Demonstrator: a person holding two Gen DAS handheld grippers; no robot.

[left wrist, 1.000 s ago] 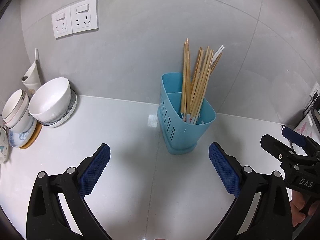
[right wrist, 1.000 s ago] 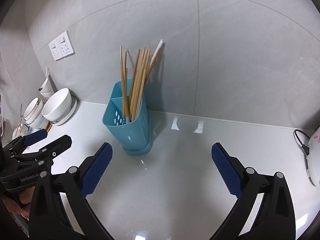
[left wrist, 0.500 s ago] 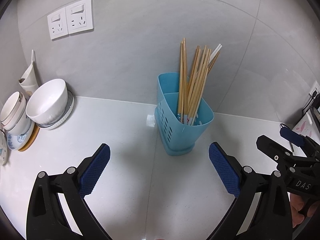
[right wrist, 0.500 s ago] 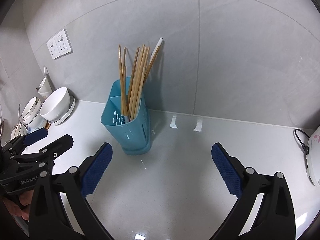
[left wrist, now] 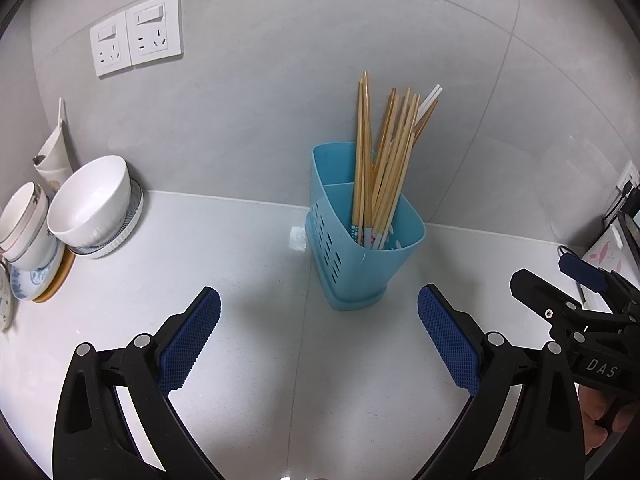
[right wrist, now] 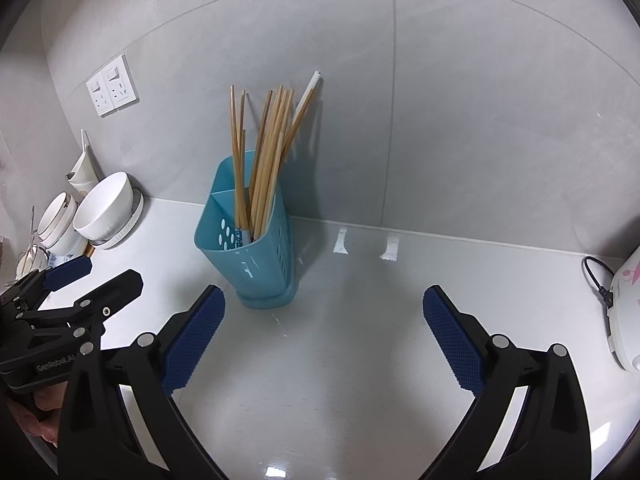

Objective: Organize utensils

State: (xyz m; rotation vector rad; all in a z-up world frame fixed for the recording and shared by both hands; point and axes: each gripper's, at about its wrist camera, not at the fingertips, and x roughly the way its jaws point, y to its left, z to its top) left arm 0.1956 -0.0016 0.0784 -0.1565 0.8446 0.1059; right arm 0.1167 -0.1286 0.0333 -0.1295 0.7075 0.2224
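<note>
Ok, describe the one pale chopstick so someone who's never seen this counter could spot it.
Find the blue utensil holder standing on the white counter by the grey wall. All the chopsticks sit in its nearer compartment. The white chopstick leans farthest right; the rest are tan wood.

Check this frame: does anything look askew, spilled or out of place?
Nothing spilled. The chopsticks all crowd one compartment of the blue holder, fanned at uneven angles; the other compartment looks empty. One white pair stands out.

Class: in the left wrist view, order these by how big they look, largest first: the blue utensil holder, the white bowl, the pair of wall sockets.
1. Blue utensil holder.
2. White bowl and wall sockets look about equal; not ranked.
</note>
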